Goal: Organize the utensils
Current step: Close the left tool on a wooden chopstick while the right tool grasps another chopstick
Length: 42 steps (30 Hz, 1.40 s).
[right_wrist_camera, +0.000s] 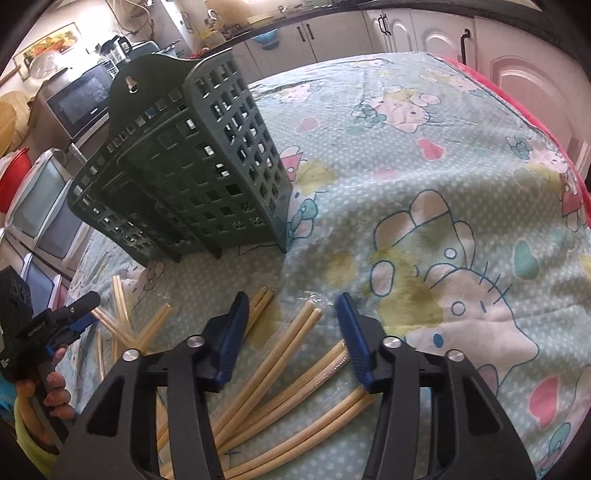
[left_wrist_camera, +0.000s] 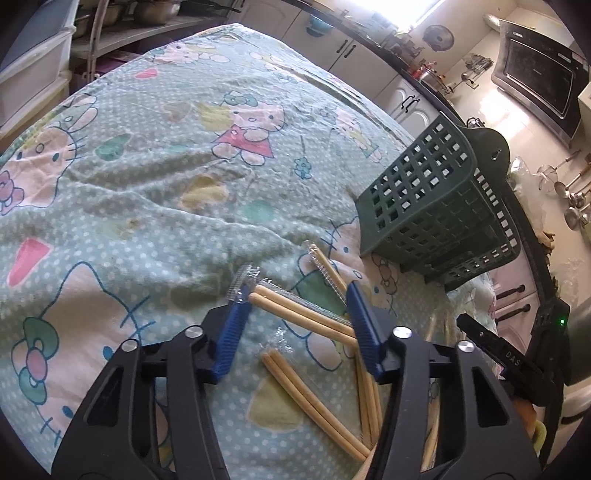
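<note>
You get bright daylight from a blown-out window (left_wrist_camera: 406, 11); fisheye bends the edges, corners go dark, slightly soft.

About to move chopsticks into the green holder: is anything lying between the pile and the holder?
Nothing visible does. Only bare tablecloth separates the wrapped chopstick pairs from the green holder. Both the right gripper and the left gripper have pairs between open jaws.

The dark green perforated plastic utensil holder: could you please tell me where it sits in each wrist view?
Left wrist view: the dark green perforated plastic utensil holder stands right of centre, beyond the chopsticks.
Right wrist view: it stands upper left, leaning in the fisheye.
Shared landmark: the wrapped pale wooden chopstick pairs on the cartoon-cat cloth.
</note>
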### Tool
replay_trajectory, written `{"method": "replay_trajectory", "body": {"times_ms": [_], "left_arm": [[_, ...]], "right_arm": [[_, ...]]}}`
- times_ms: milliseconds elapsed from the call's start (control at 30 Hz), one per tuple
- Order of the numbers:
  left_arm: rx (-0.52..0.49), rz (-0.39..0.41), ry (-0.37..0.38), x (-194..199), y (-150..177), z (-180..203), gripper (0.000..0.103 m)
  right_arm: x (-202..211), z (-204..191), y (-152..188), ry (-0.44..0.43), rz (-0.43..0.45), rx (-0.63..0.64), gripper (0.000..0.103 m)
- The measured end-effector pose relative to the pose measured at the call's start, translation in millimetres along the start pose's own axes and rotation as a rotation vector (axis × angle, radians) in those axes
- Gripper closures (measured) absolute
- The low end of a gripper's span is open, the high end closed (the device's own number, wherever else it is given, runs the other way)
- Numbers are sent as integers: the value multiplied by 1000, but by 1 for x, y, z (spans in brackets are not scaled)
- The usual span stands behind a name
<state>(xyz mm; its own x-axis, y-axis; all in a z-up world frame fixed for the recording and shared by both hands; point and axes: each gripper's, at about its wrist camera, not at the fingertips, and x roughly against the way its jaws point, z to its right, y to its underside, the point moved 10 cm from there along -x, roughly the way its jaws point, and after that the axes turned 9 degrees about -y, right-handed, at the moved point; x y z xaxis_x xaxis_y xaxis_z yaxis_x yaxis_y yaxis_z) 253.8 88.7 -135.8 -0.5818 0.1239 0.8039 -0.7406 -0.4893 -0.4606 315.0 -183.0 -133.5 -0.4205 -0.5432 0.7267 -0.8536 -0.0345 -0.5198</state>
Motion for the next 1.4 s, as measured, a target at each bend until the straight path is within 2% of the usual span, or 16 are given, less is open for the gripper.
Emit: {"method": "replay_trajectory", "body": {"times_ms": [67, 200, 533, 700, 933, 1033, 1400], "left_arm": [[7, 4, -8, 0, 0, -3, 67], [15, 6, -16, -1, -2, -7, 73], [71, 6, 18, 1, -5, -17, 87], [74, 47, 52, 14, -14, -13, 91], [30, 159, 71, 49, -37, 3, 95], [2, 193, 56, 61, -48, 8, 95], [-158, 317, 33, 107, -70, 48, 98]], "right_arm": [[0, 2, 0, -14, -3, -13, 71], [2, 6, 1, -31, 4, -30, 83], [16, 4, -3, -73, 51, -54, 86], [26, -2, -7, -97, 80, -49, 88], [42, -10, -18, -130, 128, -44, 90], [52, -17, -24, -141, 151, -29, 91], [86, -53, -48, -178, 228, 74, 94]]}}
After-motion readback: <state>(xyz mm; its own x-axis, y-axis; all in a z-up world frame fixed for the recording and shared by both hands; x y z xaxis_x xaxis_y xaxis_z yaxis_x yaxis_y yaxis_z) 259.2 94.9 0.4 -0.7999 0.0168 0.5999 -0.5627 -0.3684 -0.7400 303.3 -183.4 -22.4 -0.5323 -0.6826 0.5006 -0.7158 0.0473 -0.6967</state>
